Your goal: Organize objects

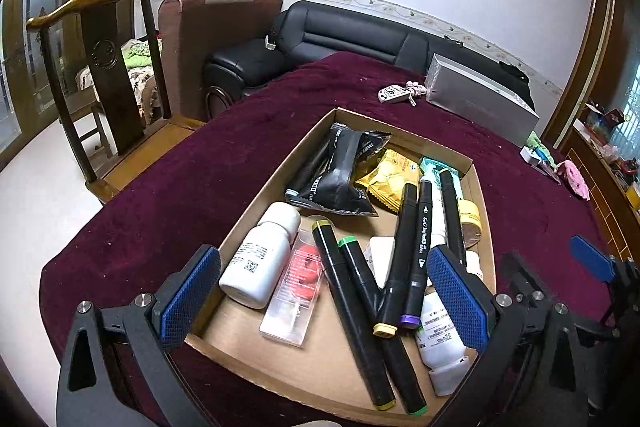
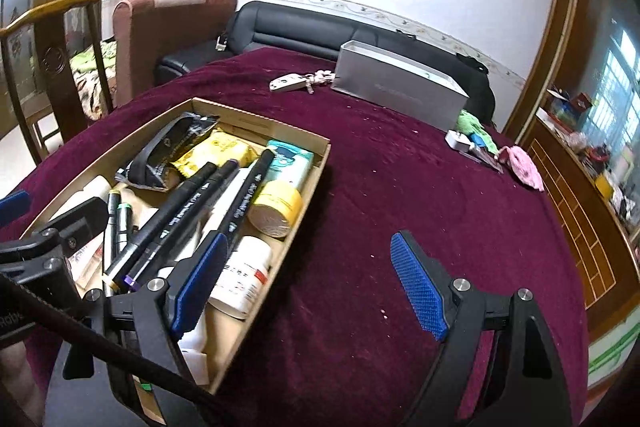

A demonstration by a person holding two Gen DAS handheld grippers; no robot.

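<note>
Sorting the clutter in the cardboard box (image 1: 276, 359) is judged to be the step in hand. The box lies on the maroon cloth (image 2: 400, 187), left of centre in the right wrist view. Both tools are seen wide open and empty: the left gripper (image 1: 326, 291) is held over the near end of the box, above the black markers (image 1: 352, 307) and beside the white bottle (image 1: 260, 259); the right gripper (image 2: 308, 283) straddles the box's right wall. One marker should be singled out where it lies free, since they are crossed. The yellow tape roll (image 2: 276, 207) at the right wall is better left alone.
</note>
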